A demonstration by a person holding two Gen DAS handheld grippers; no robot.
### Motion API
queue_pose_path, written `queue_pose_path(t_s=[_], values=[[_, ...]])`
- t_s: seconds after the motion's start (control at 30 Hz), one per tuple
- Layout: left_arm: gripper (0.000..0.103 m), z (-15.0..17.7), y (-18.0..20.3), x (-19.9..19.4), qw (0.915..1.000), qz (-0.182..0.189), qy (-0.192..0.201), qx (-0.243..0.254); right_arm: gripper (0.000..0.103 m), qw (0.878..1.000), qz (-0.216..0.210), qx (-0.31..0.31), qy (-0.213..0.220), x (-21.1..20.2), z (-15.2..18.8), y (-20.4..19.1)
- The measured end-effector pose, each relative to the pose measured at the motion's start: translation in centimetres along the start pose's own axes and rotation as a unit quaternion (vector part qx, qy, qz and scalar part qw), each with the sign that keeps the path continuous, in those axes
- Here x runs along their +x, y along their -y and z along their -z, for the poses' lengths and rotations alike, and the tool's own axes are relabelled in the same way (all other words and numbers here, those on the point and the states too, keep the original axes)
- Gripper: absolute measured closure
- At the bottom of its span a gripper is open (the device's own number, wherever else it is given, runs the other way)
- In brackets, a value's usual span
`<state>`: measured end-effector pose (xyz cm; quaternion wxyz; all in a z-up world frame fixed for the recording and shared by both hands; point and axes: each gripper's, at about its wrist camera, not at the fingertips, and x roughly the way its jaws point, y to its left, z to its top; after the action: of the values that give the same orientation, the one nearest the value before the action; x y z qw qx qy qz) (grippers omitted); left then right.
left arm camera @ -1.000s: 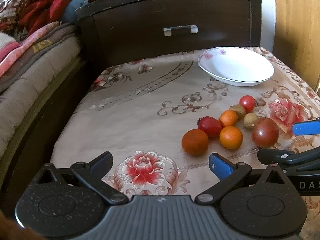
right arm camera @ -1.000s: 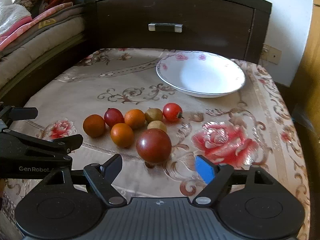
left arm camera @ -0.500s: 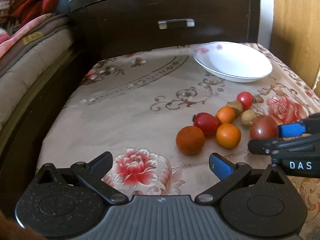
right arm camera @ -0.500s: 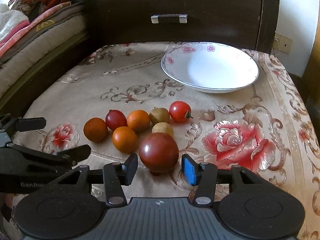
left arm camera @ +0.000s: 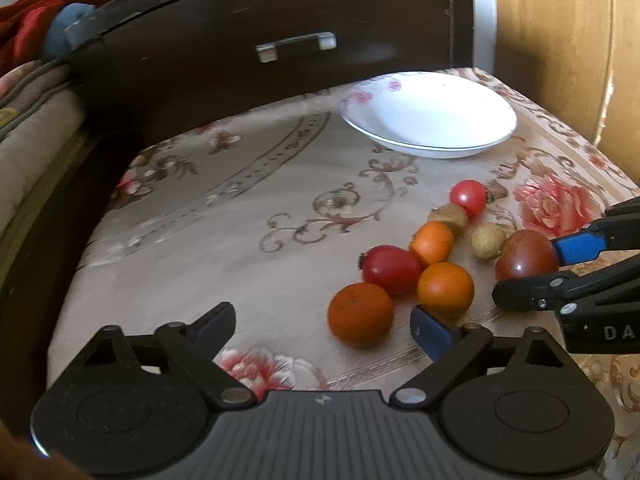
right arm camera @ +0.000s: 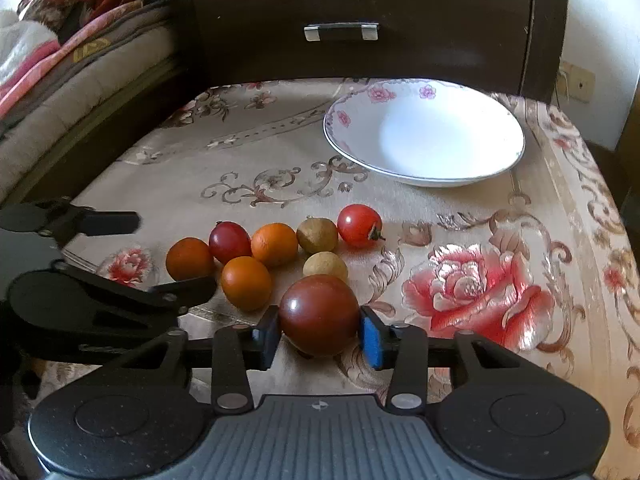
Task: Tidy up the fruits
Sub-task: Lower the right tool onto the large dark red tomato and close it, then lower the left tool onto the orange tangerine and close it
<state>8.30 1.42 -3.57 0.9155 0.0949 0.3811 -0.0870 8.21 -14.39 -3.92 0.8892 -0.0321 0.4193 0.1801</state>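
My right gripper [right arm camera: 319, 330] has its two pads set against either side of the big dark red tomato [right arm camera: 319, 314], which sits on the flowered tablecloth [right arm camera: 480, 240] at the near edge of the fruit cluster; the pads look to be touching its skin, though from this low angle I cannot be sure how firmly they bite. My left gripper [left arm camera: 324, 322] hangs spread wide and holds nothing, its blue pad just beside the nearest orange [left arm camera: 360, 314]. The white dish [right arm camera: 424, 138] stands empty toward the back of the table, well apart from the fruit, and I take it as the place these are meant to go. To do this pickup well I want the pads across the widest part of the tomato, level with each other, so it cannot squirt upward or forward when I close. A ripe tomato is soft and smooth, so I should squeeze only until it stops slipping. The pale round fruit [right arm camera: 325, 266] lies just behind the tomato and another orange [right arm camera: 246, 282] just to its left, so I should lift straight up before swinging toward the dish, and keep my left tool clear of the path.
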Motion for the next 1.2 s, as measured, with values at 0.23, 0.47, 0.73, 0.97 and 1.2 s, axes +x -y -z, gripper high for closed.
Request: queue_pose_path(t_s=[0.23,0.47,0.73,0.97,1.2], values=[[0.03,0.0,-0.5,0.5,0.9983,0.049,-0.01,-0.029,0.068,1.0,-0.012,0.021,-0.008,-0.7,0.3,0.6],[0.043,-0.2,0.0,0.4,0.9978,0.062,-0.006,-0.025,0.068,1.0,-0.008,0.026,-0.01,-1.3,0.7,1.2],[0.048,0.1,0.0,0.1,0.9972,0.07,-0.003,-0.027,0.066,1.0,-0.005,0.004,-0.002,-1.1,0.8,0.9],[0.047,0.2,0.1,0.2,0.9977,0.065,0.004,-0.021,0.067,1.0,-0.003,0.01,-0.007,-1.1,0.6,0.9],[0.058,0.3,-0.2,-0.2,0.9977,0.061,-0.006,-0.031,0.068,1.0,-0.002,0.02,-0.012,-1.3,0.5,1.1]])
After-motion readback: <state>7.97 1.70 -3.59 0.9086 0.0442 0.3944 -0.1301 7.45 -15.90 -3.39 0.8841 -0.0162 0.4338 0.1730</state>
